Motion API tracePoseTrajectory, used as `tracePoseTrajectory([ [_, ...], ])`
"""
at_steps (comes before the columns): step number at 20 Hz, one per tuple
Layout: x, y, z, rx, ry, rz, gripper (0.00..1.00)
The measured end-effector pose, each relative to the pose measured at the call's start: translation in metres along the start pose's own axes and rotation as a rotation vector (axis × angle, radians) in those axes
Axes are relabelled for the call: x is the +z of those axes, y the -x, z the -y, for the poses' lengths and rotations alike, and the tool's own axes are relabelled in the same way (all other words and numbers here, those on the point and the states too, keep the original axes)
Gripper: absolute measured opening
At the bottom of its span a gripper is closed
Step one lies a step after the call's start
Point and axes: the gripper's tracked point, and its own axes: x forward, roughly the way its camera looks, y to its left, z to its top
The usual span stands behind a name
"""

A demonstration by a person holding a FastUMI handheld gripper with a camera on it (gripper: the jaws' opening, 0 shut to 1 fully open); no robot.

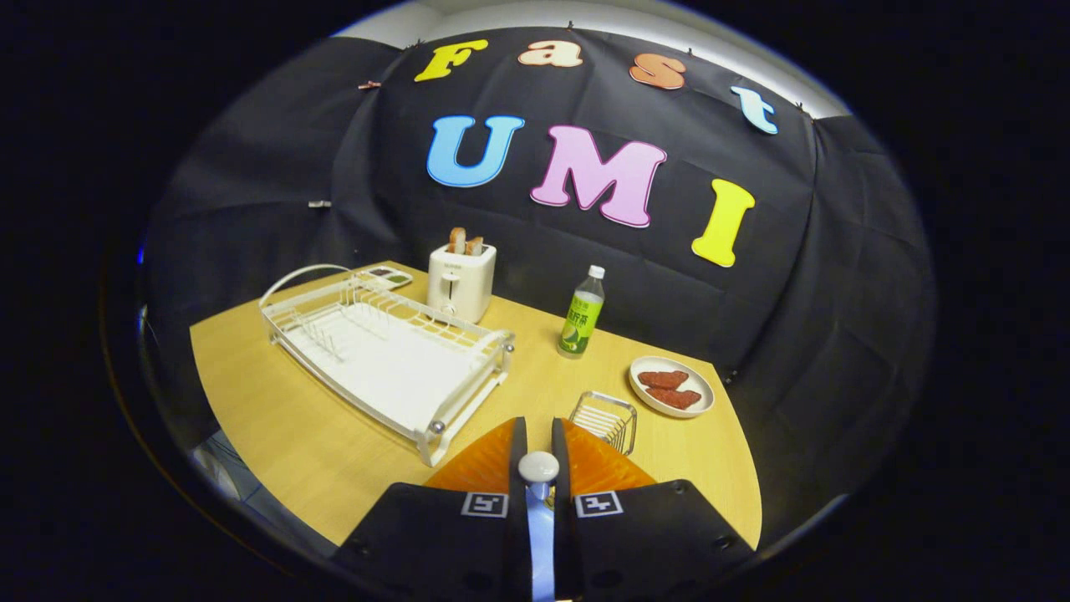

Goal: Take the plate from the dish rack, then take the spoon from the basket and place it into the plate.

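The jaws (535, 456) are seen almost closed, with only a narrow gap between the fingers, and the spoon (538, 502) is held in that gap: its pale round end shows between the fingertips and its light blue handle runs back between the fingers. An orange plate (485, 464) lies on the desk (284, 435) directly under and just ahead of the fingers, so the plate is judged to be already out of the dish rack (384, 359), which stands empty to the left, its white tray bare. The wire basket (606, 416) just beside the plate, to the right of the fingers, is also seen empty.

Several risks are judged from here. The spoon is gripped by a thin handle, so it could twist or slip if it is released too high, and it could bounce off the plate onto the desk. The plate sits close to the near edge of the desk and could be pushed or tipped if the fingers are pressed onto its rim. The basket could be knocked when the fingers are drawn away.

Farther off, a white dish (671, 385) holds two reddish-brown pieces, a toaster (461, 283) holds two slices of bread, and a green bottle (581, 318) stands upright between them.
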Motion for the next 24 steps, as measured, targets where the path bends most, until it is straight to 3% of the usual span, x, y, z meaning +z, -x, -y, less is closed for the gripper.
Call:
tracePoseTrajectory([
  [3, -0.022, -0.007, -0.017, -0.006, 0.005, -0.038, 0.14],
  [8, -0.022, -0.006, -0.032, 0.008, 0.06, -0.045, 0.17],
  [11, -0.024, -0.003, -0.046, 0.09, 0.01, -0.084, 0.21],
  [14, -0.003, 0.016, -0.055, 0.164, -0.065, -0.074, 0.67],
  [16, 0.018, 0.033, -0.055, 0.183, -0.081, -0.031, 0.92],
  [17, 0.031, 0.037, -0.053, 0.182, -0.091, -0.006, 1.0],
  [24, 0.126, 0.053, -0.019, 0.124, -0.24, 0.133, 0.98],
])
